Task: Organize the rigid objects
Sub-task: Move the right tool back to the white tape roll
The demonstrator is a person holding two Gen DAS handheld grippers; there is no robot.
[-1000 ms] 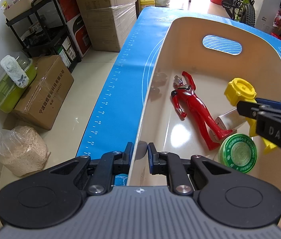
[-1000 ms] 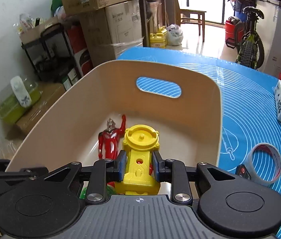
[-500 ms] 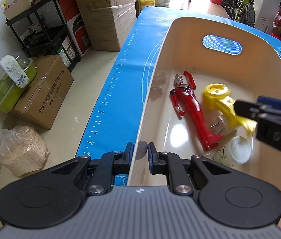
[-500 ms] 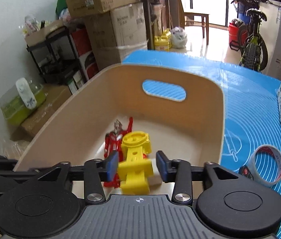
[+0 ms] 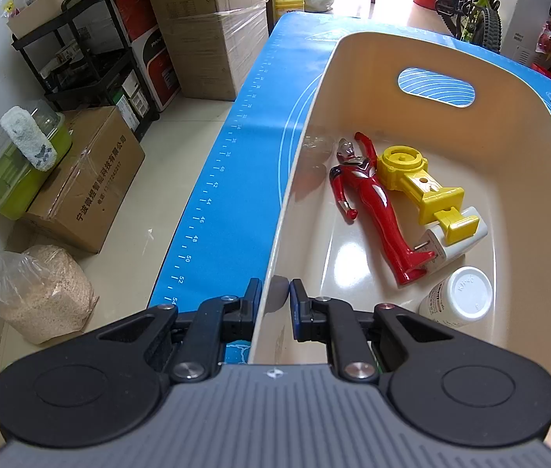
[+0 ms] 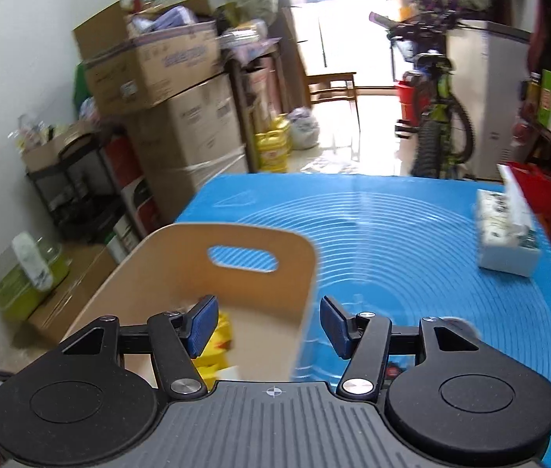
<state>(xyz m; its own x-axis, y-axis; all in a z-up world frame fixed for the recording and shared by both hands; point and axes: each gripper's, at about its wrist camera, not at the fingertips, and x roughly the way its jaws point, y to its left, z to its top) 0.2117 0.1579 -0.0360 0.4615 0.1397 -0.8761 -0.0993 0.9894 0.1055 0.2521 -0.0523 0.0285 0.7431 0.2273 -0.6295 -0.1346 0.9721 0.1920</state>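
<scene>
A beige bin (image 5: 509, 89) stands on the blue mat (image 5: 236, 179). My left gripper (image 5: 275, 296) is shut on the bin's near left wall. Inside lie a red toy figure (image 5: 372, 202), a yellow toy (image 5: 419, 183), a white plug adapter (image 5: 458, 241) and a white-capped bottle (image 5: 462, 296). In the blurred right wrist view my right gripper (image 6: 267, 323) hangs above the bin's (image 6: 181, 257) right wall, jaws opening, nothing between the pads. The yellow toy (image 6: 217, 339) shows below its left finger.
A white tissue pack (image 6: 505, 238) sits on the mat at the right. Cardboard boxes (image 5: 205, 27), a black rack (image 5: 92, 70) and a bag of grain (image 5: 41, 292) fill the floor to the left. A bicycle (image 6: 435, 117) stands beyond the table.
My right gripper let go of the yellow toy, which dropped into the bin beside the red figure. It then opened wider, rose and swung right, out of the left wrist view. The left gripper stayed put.
</scene>
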